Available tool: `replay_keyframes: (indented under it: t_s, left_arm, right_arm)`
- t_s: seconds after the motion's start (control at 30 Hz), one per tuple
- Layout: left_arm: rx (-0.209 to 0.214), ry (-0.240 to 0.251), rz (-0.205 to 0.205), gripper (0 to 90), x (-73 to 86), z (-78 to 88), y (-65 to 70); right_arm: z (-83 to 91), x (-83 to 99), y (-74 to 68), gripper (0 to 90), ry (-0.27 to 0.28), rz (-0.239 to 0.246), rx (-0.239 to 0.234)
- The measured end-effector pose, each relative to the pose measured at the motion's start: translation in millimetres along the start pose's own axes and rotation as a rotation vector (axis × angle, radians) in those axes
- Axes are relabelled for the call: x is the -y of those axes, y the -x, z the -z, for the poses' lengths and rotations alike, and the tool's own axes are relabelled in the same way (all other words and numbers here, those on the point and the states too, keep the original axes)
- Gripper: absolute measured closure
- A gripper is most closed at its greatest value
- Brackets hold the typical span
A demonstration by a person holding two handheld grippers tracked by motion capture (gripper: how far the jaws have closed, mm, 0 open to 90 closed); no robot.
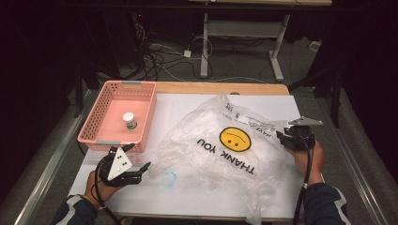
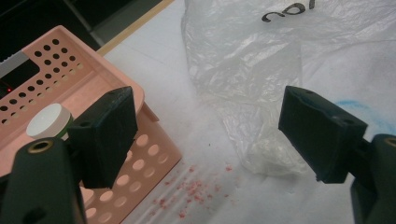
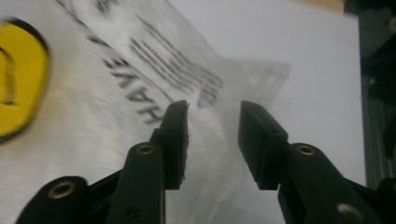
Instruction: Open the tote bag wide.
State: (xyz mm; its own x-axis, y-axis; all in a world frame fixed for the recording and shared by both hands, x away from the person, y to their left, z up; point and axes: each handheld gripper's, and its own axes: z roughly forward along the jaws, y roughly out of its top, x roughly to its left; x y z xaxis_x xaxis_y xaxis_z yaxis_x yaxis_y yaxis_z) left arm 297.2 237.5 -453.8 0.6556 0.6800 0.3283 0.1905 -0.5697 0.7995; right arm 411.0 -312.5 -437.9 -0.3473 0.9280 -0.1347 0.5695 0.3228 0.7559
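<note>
across the middle of the white surface [image 1: 197, 192] lies a crumpled clear plastic bag [image 1: 211, 154], printed with a yellow smiley face [image 1: 235, 139] and black "thank you" lettering that reads upside down from the person's side. the bag spreads from near the centre toward the right edge, flat on the sheet.

the right claw [image 1: 284, 136] sits at the bag's right edge, held in the person's right hand [image 1: 310, 158]. in the right gripper view its two black jaws stand partly apart over the bag's printed film [image 3: 140, 70], with a clear gap between the pads; nothing is pinched there, so it has hold of nothing.

the left claw [image 1: 141, 164] rests low at the front left, just beside the bag's left edge and close to the near corner of a pink basket [image 1: 94, 126]. in the left gripper view its jaws are spread wide, the bag's crumpled edge [image 2: 243, 79] lying on the surface between and beyond them, untouched. this claw grips nothing either.

inside the basket stands a small white-capped jar [image 1: 129, 120]. a faint blue ring mark [image 1: 169, 179] shows on the surface near the bag, and pink crumbs [image 2: 191, 193] lie by the basket's corner.
</note>
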Motion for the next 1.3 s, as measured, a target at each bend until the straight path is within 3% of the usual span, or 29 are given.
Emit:
replay_keyframes:
  t_s: [0.03,0.07,0.17,0.2,0.23,0.27,0.3,0.33,0.37,0.43,0.47,0.5,0.57,0.67,0.7,0.8,0.97,1.0,1.13,1.23,1.3]
  left_arm:
    - [-0.001,0.0,0.0,19.0,-0.2,-0.1,0.0]
    - [-0.001,0.0,0.0,19.1,-0.2,-0.1,0.0]
    - [-0.001,-0.003,-0.001,19.1,-0.3,-1.1,0.7]
    - [0.0,-0.008,-0.005,19.1,-0.2,-1.3,1.1]
    - [0.001,-0.01,-0.008,19.0,-0.1,-1.4,1.6]
    - [0.003,-0.011,-0.009,19.1,-0.1,-1.5,2.0]
    - [0.004,-0.012,-0.01,19.0,0.0,-1.4,2.5]
    - [0.005,-0.012,-0.009,19.0,0.1,-1.3,2.7]
    - [0.007,-0.014,-0.009,19.0,0.3,-1.3,3.1]
    - [0.009,-0.015,-0.01,19.0,1.0,-1.4,3.5]
    - [0.01,-0.019,-0.013,19.0,1.3,-1.3,3.4]
    - [0.011,-0.022,-0.012,19.0,1.7,-1.4,3.4]
    - [0.012,-0.023,-0.009,19.0,2.3,-1.5,3.1]
    - [0.014,-0.029,-0.008,18.9,3.1,-1.2,3.8]
    - [0.016,-0.029,-0.008,18.9,3.2,-1.0,4.1]
    - [0.016,-0.034,-0.012,18.9,3.7,-0.6,4.4]
    - [0.014,-0.045,-0.018,18.9,4.3,-1.5,4.9]
    - [0.014,-0.044,-0.016,18.9,4.3,-1.3,4.8]
    - [0.009,-0.036,-0.014,18.9,3.1,-0.7,3.5]
    - [-0.004,-0.024,-0.017,18.9,-1.0,1.7,-1.4]
    - [-0.019,-0.011,0.006,19.2,-4.2,2.8,-7.1]
  right_arm:
    - [5.7,-2.2,-4.1,57.5,0.026,0.01,-0.025]
    - [13.1,-5.1,-11.0,56.7,0.067,0.041,-0.081]
    - [30.2,-14.6,-42.0,51.2,0.11,0.175,-0.218]
    - [30.2,-14.6,-42.0,51.2,0.11,0.175,-0.218]
    - [37.5,-19.3,-69.6,49.7,0.119,0.263,-0.336]
    - [37.5,-19.3,-69.6,49.7,0.119,0.263,-0.336]
    - [40.9,-22.5,-95.9,46.2,0.108,0.347,-0.414]
    - [40.9,-22.5,-95.9,46.2,0.108,0.347,-0.414]
    - [41.9,-23.1,-105.4,45.3,0.101,0.373,-0.433]
    - [41.4,-22.5,-138.9,42.0,0.068,0.463,-0.532]
    - [41.4,-22.5,-138.9,42.0,0.068,0.463,-0.532]
    - [38.2,-19.1,-161.1,39.5,0.028,0.558,-0.558]
    - [32.7,-15.3,-174.4,39.9,-0.004,0.63,-0.574]
    - [25.6,-10.4,-186.0,40.8,-0.051,0.658,-0.584]
    - [16.8,-5.7,-193.6,44.7,-0.092,0.705,-0.59]
    - [10.2,-2.3,-196.9,50.4,-0.128,0.728,-0.581]
    - [2.9,-0.5,-196.9,73.3,-0.169,0.701,-0.567]
    - [2.1,-1.4,-195.7,81.3,-0.165,0.696,-0.567]
    - [2.7,-4.0,-192.5,89.4,-0.141,0.675,-0.535]
    - [4.8,-10.3,-187.1,90.0,-0.088,0.63,-0.485]
    - [5.3,-13.2,-185.1,90.0,-0.071,0.614,-0.467]
